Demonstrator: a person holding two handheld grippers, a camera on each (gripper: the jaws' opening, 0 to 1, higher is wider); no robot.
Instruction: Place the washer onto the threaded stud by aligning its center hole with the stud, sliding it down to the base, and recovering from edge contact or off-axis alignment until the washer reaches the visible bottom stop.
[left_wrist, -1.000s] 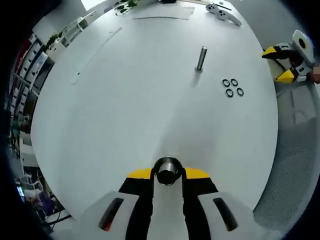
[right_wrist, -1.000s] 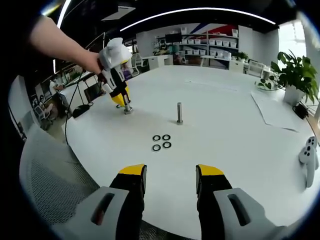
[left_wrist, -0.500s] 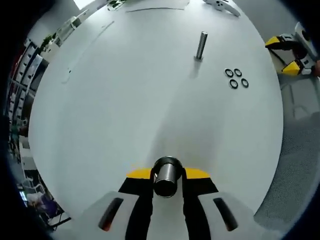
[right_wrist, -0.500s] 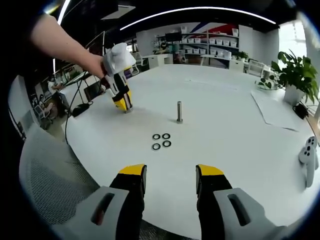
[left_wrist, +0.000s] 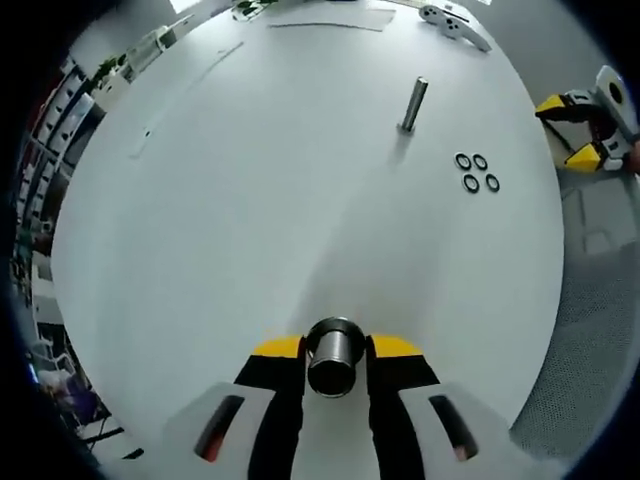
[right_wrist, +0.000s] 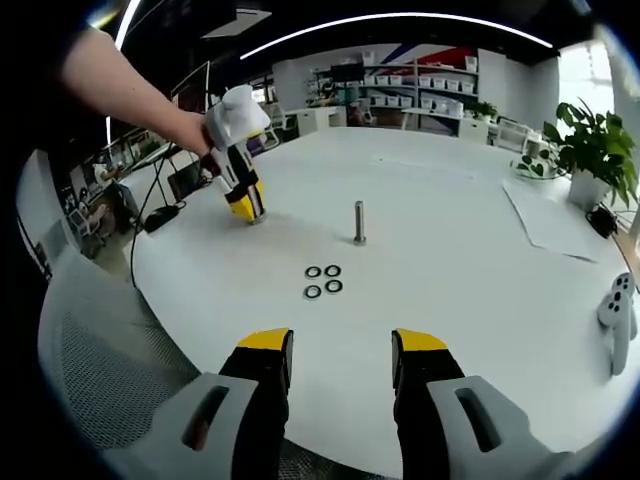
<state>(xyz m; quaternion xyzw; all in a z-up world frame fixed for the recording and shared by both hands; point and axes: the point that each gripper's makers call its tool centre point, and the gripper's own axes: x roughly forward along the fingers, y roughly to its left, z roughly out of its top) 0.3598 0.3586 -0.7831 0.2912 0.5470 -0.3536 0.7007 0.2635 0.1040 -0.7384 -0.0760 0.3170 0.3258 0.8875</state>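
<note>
A grey threaded stud (left_wrist: 412, 104) (right_wrist: 358, 224) stands upright on the round white table (left_wrist: 250, 200) (right_wrist: 450, 270). Several black washers (left_wrist: 475, 172) (right_wrist: 323, 282) lie flat in a small cluster beside it, on the side towards my right gripper. My left gripper (left_wrist: 335, 350) is shut on a short metal cylinder (left_wrist: 335, 356); in the right gripper view it (right_wrist: 246, 205) points down at the table, left of the stud, held by a hand. Well short of the washers, my right gripper (right_wrist: 340, 362) (left_wrist: 580, 128) is open with nothing between its jaws.
A white controller (right_wrist: 618, 318) (left_wrist: 455, 22) lies near the table's edge. Paper sheets (right_wrist: 553, 222) and a potted plant (right_wrist: 592, 150) are at the far right. A grey mesh chair (right_wrist: 105, 370) (left_wrist: 590, 330) stands at the table's rim. Shelves line the back wall.
In the right gripper view, my left gripper has tilted and dropped slightly towards the table with the cylinder. The left gripper view has shifted a little. My right gripper and the washers have not moved.
</note>
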